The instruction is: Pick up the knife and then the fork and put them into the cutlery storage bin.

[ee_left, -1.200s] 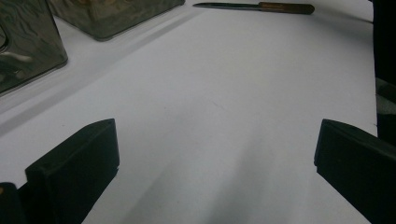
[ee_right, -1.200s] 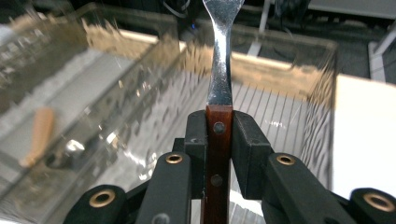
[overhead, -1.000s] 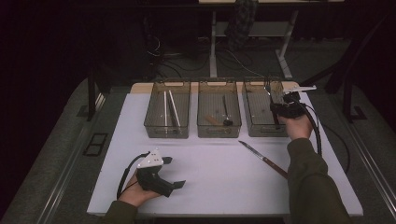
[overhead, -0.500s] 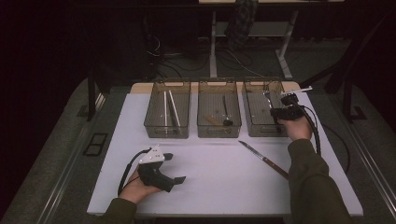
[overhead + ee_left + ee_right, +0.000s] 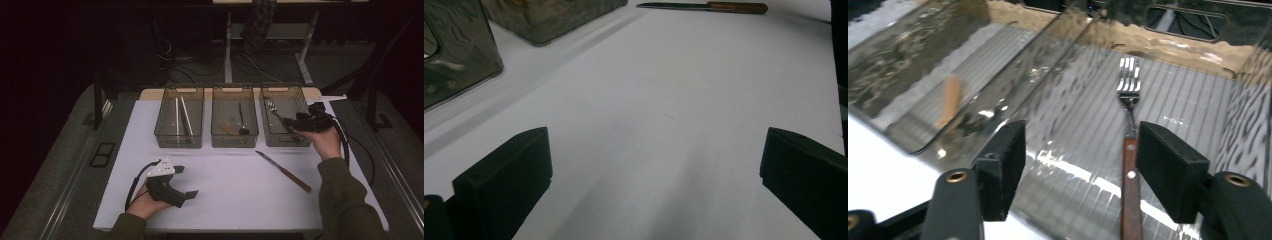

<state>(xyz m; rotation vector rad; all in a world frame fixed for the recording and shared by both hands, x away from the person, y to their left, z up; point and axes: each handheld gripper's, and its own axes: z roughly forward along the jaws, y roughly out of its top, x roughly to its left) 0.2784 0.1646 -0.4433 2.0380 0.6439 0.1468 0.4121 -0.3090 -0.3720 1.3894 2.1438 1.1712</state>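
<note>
A: What is nearest?

B: The left tongs lie low on the white counter, held in the left hand. Their jaws stand wide apart with bare counter between them: released.

A: And a little farther out?

B: A knife with a wooden handle lies flat on the counter, right of centre, just in front of the bins. In the left gripper view it is far ahead.

A: Then the bins?

B: Three clear bins sit in a row. The left bin holds long pale sticks, the middle bin a dark utensil and a wooden handle.

A: Where are the right tongs?

B: The right tongs hover at the front of the right bin, in the right hand. Their jaws have just been opening; they are released.

A: And the fork?

B: The fork lies on the ribbed floor of the right bin, tines pointing away, its wooden handle between the jaws, nearer one of them, and not pressed by either.
</note>
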